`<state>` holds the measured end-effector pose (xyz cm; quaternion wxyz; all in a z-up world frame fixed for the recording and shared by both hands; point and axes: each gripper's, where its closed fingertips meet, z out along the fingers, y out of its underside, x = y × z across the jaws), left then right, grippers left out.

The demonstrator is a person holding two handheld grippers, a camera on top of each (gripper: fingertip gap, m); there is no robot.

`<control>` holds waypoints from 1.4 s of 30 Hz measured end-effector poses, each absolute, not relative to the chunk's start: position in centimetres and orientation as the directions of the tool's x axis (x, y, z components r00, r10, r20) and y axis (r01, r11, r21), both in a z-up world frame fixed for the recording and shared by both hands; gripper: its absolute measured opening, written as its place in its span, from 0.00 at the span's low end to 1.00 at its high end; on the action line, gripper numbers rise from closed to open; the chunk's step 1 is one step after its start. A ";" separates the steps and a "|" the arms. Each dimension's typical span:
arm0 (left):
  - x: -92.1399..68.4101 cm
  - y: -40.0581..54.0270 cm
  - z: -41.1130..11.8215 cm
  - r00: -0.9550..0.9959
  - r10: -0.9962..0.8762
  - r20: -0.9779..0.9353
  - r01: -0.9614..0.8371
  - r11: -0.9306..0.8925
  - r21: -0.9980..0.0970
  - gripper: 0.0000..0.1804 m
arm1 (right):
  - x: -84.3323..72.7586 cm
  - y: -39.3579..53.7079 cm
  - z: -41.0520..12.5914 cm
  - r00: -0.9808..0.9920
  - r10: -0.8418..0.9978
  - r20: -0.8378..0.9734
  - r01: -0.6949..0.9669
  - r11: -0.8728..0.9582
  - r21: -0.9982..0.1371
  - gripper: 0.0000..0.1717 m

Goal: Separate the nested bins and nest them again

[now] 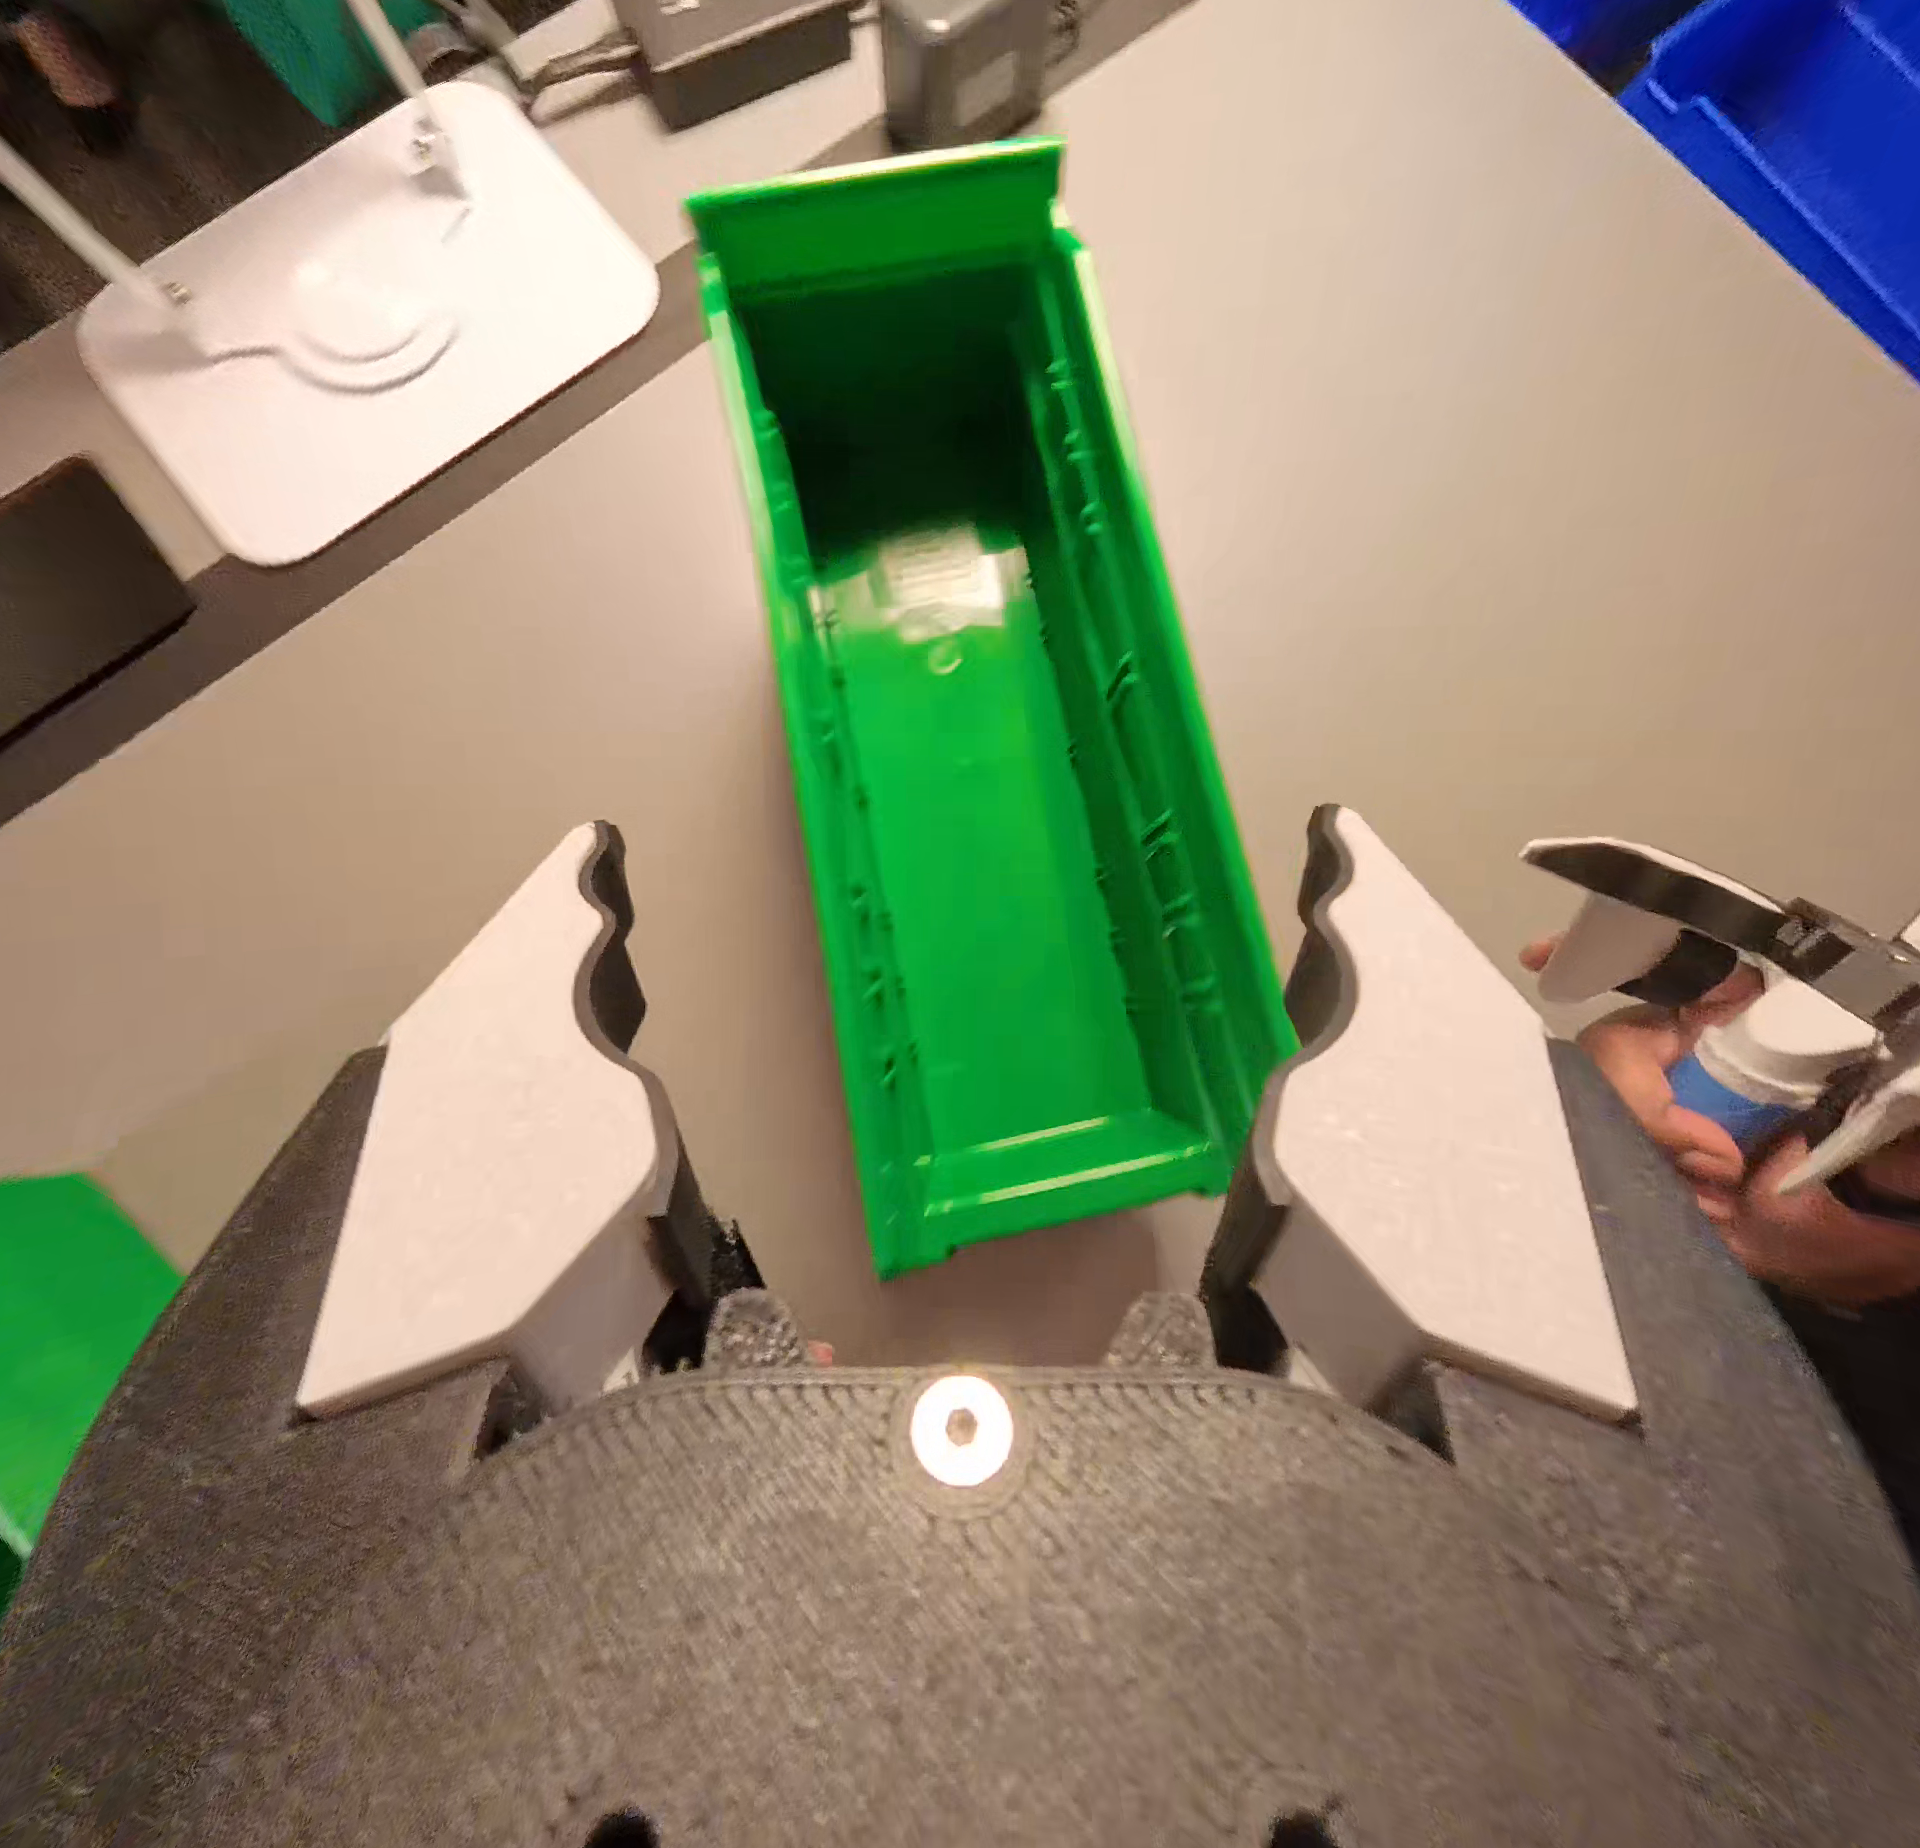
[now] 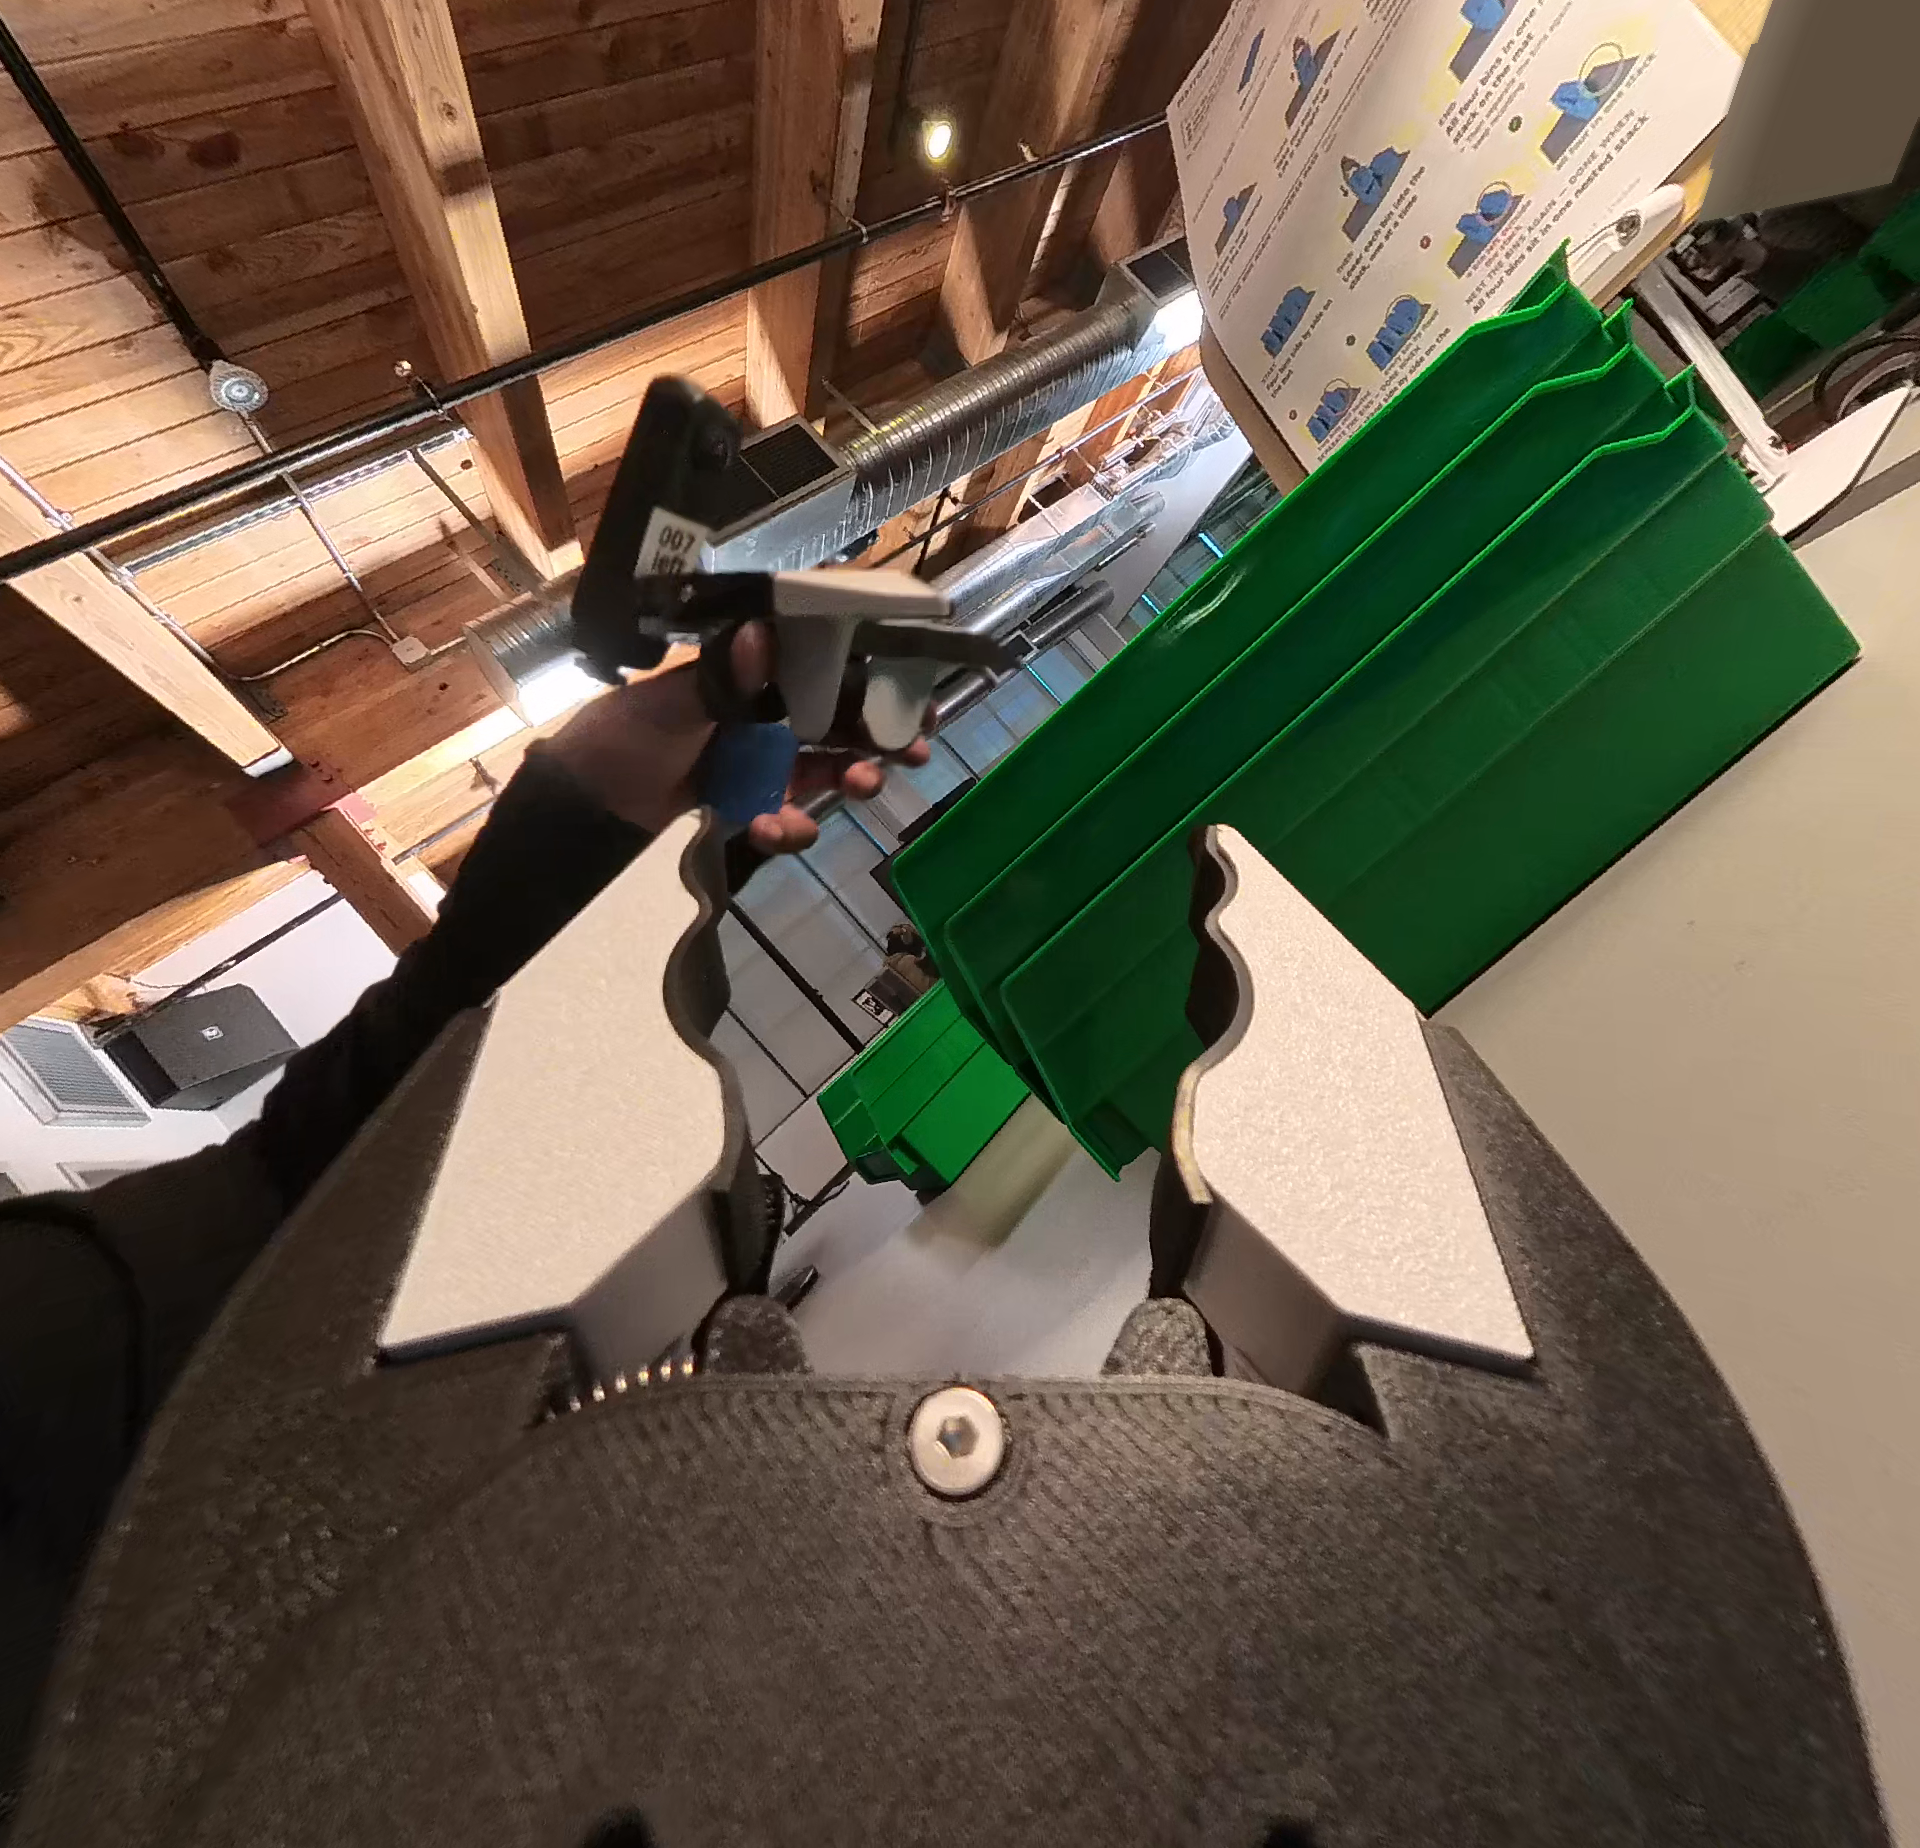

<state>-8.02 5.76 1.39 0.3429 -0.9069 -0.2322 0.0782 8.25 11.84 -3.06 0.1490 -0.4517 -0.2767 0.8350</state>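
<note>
The left gripper (image 1: 961,832) hovers over the bench (image 1: 1455,510) with its jaws spread wide and nothing pressed between them; a single green bin (image 1: 966,863) lies lengthwise below, open side up. The right gripper (image 2: 961,842) also has its jaws apart, gripping nothing, though its right fingertip (image 2: 1236,905) overlaps the near end of a nested stack of green bins (image 2: 1455,718) standing on the bench. Blue bins (image 1: 1787,115) sit at the far right edge, a white lamp base (image 1: 353,344) to the left.
</note>
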 end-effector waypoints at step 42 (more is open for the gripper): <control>-9.1 9.7 -4.1 0.896 0.437 -0.076 0.342 -0.790 -0.509 0.58 | 8.6 12.5 -2.8 -0.578 0.439 -0.688 0.008 -0.840 -0.543 0.52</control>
